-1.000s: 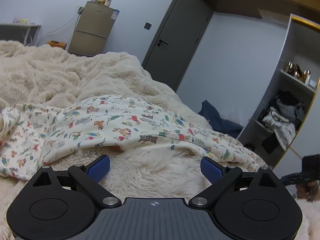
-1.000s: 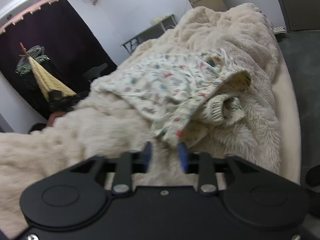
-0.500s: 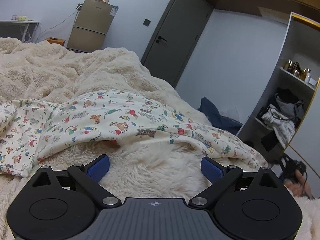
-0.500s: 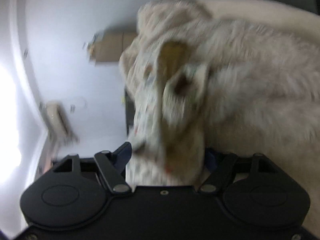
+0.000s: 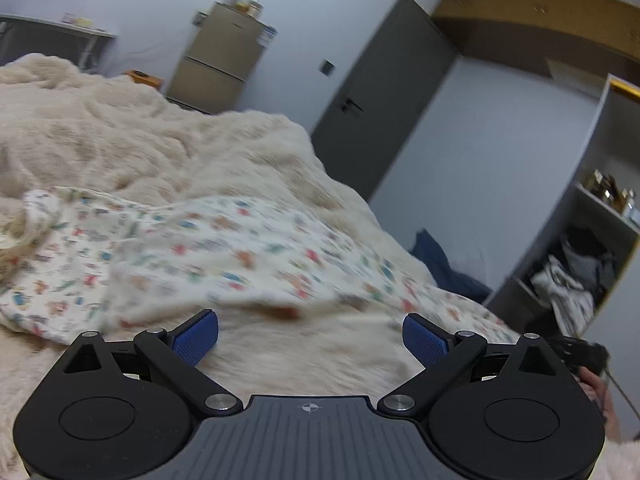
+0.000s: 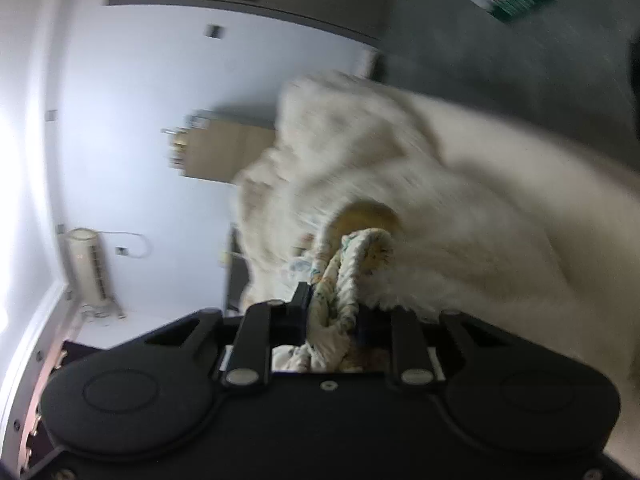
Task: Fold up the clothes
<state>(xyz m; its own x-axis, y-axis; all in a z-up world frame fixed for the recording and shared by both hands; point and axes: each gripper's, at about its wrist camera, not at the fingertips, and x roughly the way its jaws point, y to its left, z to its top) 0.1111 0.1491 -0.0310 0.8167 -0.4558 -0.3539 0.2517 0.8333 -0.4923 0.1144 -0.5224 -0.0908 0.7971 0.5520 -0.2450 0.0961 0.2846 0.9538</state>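
A cream garment with a small colourful print (image 5: 224, 256) lies spread across a fluffy cream blanket (image 5: 120, 148) on the bed. My left gripper (image 5: 310, 334) is open and empty, just in front of the garment's near edge. My right gripper (image 6: 332, 312) is rolled sideways and shut on a bunched edge of the same garment (image 6: 344, 276), with the blanket (image 6: 460, 208) behind it. The right gripper also shows at the far right of the left wrist view (image 5: 580, 354).
A dark door (image 5: 376, 92) and a small fridge (image 5: 216, 64) stand beyond the bed. An open shelf unit with clothes (image 5: 576, 280) is on the right. A dark blue cloth (image 5: 444, 268) lies by the bed's far side. A floor-standing air conditioner (image 6: 90, 264) shows in the right wrist view.
My right gripper opened, rolled sideways, then shut on the garment's bunched edge. The garment's near edge has lifted and shifted. My left gripper stayed open, tilting up a little.
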